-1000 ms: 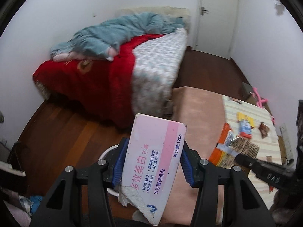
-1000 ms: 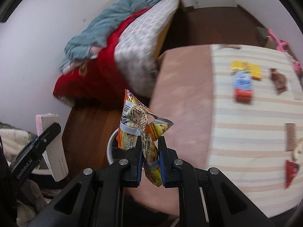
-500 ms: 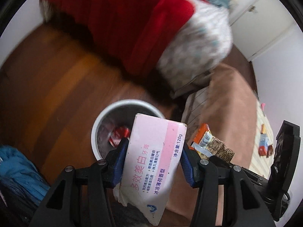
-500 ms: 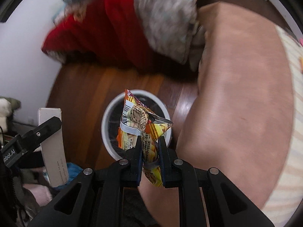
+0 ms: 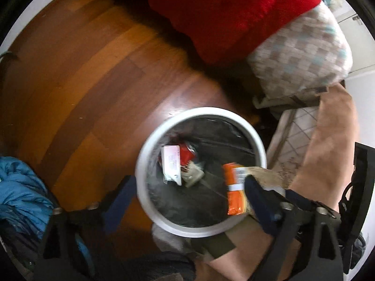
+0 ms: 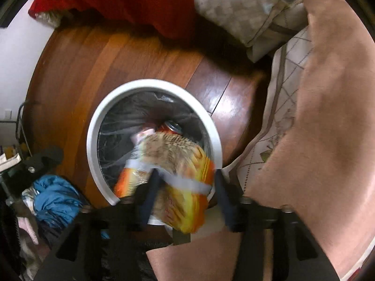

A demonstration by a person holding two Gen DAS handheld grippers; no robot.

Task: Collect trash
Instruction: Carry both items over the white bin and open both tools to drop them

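Jaws of the left gripper (image 5: 187,201) at the bottom of its frame have just been opening and now stand wide with nothing between them; the pink toothpaste box (image 5: 171,165) it was carrying lies released inside the bin (image 5: 201,230), at the centre of that view, beside red scraps. Jaws of the right gripper (image 6: 185,192), low in its own frame, have also just been opening; the orange snack wrapper (image 6: 178,182) sits blurred between the parted fingers, seemingly loose and tipping over the white rim, though whether a pad still touches it I cannot tell. Around the bin lie the wooden floor (image 5: 77,75), a red blanket (image 5: 222,11) along the top, a blue garment (image 5: 21,187) at lower left and a tan cloth (image 6: 328,117) on the right. The step in hand looks like the drop-off; next both grippers probably need lifting clear and returning for remaining trash.
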